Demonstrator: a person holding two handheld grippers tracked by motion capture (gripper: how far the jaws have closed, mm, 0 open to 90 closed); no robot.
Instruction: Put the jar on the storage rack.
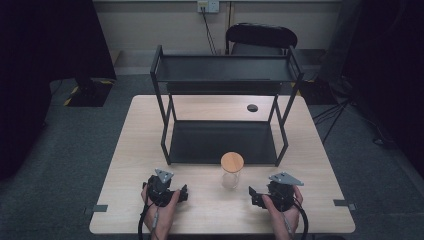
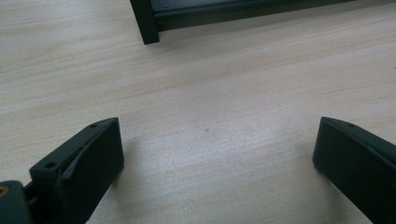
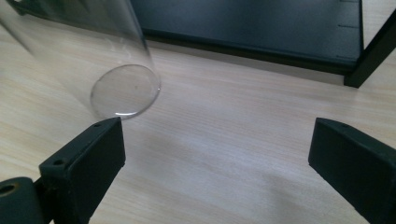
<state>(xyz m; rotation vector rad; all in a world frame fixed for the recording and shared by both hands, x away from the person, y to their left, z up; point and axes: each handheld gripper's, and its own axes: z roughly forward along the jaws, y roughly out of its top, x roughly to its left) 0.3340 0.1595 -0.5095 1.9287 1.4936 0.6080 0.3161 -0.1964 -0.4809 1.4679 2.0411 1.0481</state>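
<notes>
Clear glass jar (image 1: 231,177), wooden lid (image 1: 232,161)

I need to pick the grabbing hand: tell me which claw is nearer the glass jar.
Right, narrowly. The right claw sits just right of the glass jar and nearer the person; its own view shows the jar's base by its left jaw. The left claw lies farther off to the jar's left.

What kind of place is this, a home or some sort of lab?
Probably a lab or recording room: a bare wooden table with tape marks, dark curtains at the sides, a tripod stand, and grey carpet.
</notes>
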